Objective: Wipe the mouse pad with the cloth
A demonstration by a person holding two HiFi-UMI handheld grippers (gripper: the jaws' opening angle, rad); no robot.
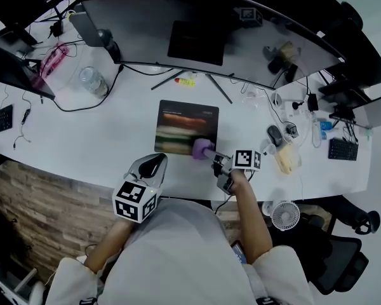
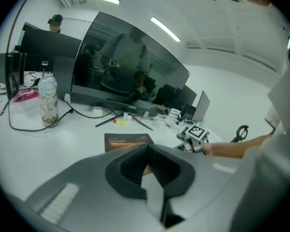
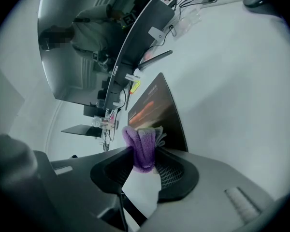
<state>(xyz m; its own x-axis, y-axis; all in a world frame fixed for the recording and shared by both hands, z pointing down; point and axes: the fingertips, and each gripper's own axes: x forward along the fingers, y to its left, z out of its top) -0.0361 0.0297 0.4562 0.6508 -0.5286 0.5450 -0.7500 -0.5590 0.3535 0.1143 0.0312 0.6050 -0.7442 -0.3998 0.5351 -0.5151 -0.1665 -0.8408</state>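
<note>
Cloth [image 1: 200, 149], purple and bunched into a wad, sits at the near right corner of the mouse pad [image 1: 187, 127] in the head view, clamped at the tip of the right tongs [image 1: 211, 153]. Those tongs reach in from the right, their marker cube behind them toward the counter's [image 1: 108, 135] near edge, so the wad sticks out leftward onto the pad. The dark pad lies in the middle of the white counter, in front of the curved monitor [image 1: 203, 24], with its longer sides running parallel to the counter's near edge. The left tongs [image 1: 153, 163] hover off the pad's near left corner, close to the near edge and well apart from the cloth. A clear bottle [image 1: 92, 81] stands toward the far left, and a mouse [image 1: 274, 134] lies toward the right end.

In the left gripper view, the two dark jaws are drawn together with nothing between them. The pad shows just past their tips, and the right tongs are farther off to the right.

In the right gripper view, the jaws are clenched on the cloth. It is folded over into a thick strip whose long axis runs along the jaws, and its rounded fold pokes out beyond the tips. It overlaps the pad's nearest edge, and the pad stretches away ahead toward the monitor's foot. Whether the cloth actually presses on the pad cannot be told.
</note>
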